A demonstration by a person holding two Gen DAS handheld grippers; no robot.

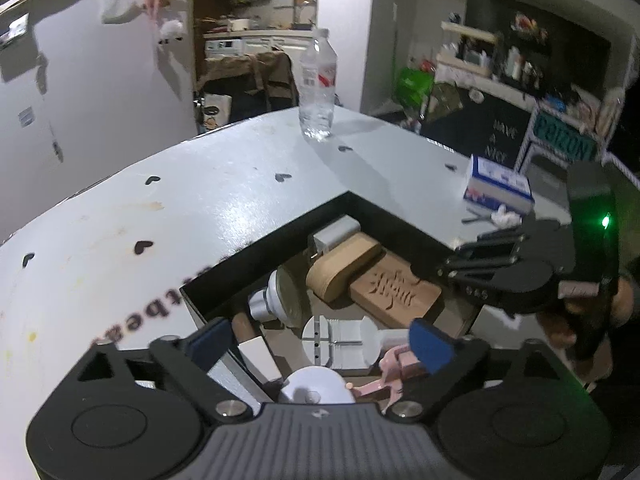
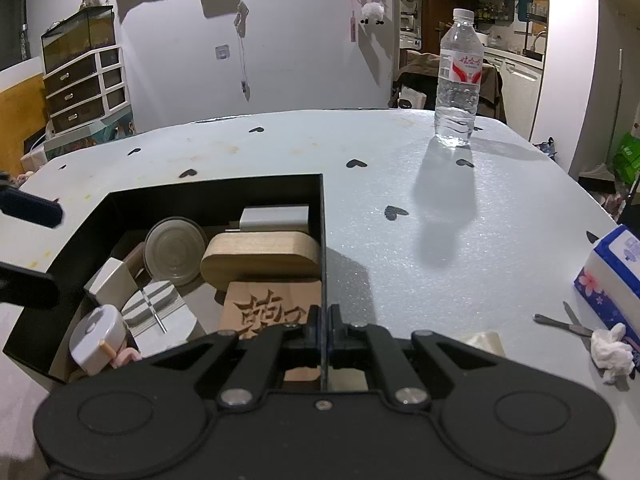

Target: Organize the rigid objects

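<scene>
A black box (image 2: 216,192) sits on the white table and holds several rigid items: an oval wooden block (image 2: 260,256), a carved wooden tile (image 2: 272,312), a grey case (image 2: 276,218), a round clear lid (image 2: 176,248), a slotted grey disc (image 2: 156,308), a white block (image 2: 112,280) and a white round piece (image 2: 98,332). My left gripper (image 1: 320,340) hangs open above the box's near end, nothing between its blue pads. My right gripper (image 2: 325,324) is shut on the box's thin right wall (image 2: 322,240). The left wrist view shows that right gripper (image 1: 480,264) at the box's right edge.
A clear water bottle (image 2: 458,76) stands at the table's far right. A blue tissue box (image 2: 612,272), small scissors (image 2: 568,324) and a crumpled tissue (image 2: 612,350) lie at the right edge. Black heart marks dot the table (image 2: 400,160).
</scene>
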